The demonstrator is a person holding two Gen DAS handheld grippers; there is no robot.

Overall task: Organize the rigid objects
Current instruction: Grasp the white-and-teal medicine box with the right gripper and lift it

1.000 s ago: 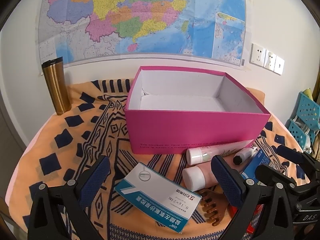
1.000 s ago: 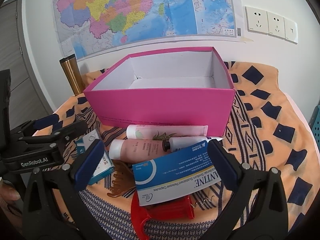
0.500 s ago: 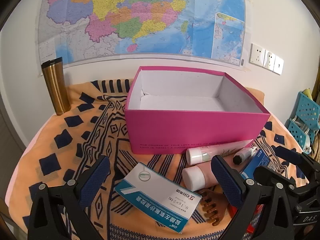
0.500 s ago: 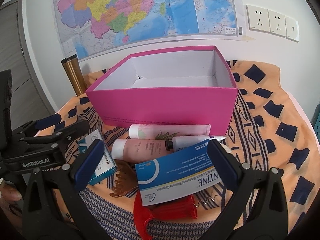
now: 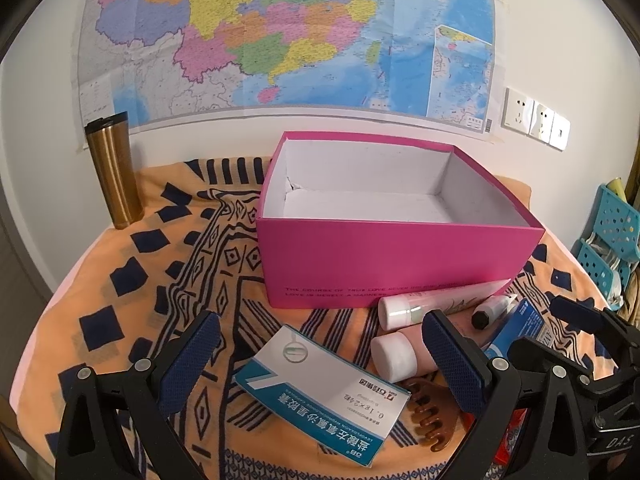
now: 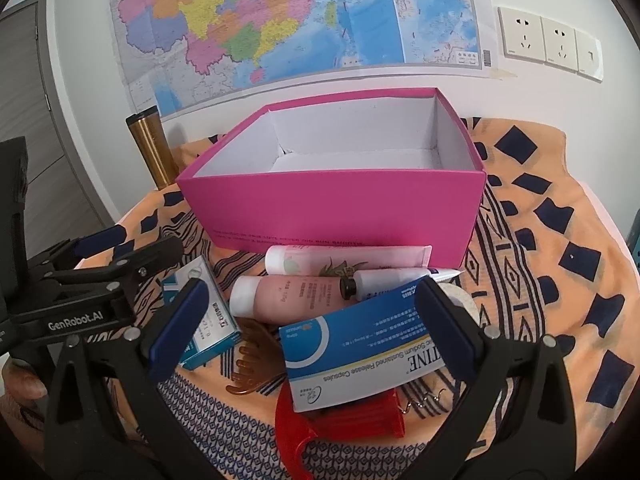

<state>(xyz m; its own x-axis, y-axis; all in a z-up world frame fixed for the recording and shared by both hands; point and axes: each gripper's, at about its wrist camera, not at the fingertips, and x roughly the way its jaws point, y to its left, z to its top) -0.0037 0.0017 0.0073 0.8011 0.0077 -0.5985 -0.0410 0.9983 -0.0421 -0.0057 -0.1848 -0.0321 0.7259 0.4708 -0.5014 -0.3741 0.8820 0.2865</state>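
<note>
Both grippers spread wide and empty over the clutter; open pink cardboard box [image 5: 400, 256] holds nothing yet.

Your left gripper [image 5: 320, 364] straddles the white-and-teal medicine carton [image 5: 320, 388], lying flat on the patterned orange cloth [image 5: 140, 280] between its fingers [image 5: 192, 356], long axis running diagonally from near-right to far-left. Your right gripper [image 6: 308, 324] frames the blue-and-white capsule carton [image 6: 360, 356], propped on a red plastic piece [image 6: 360, 416], long axis roughly across the fingers. Each carton sits nearest its own gripper. The box stands just beyond both, with tubes between.
</note>
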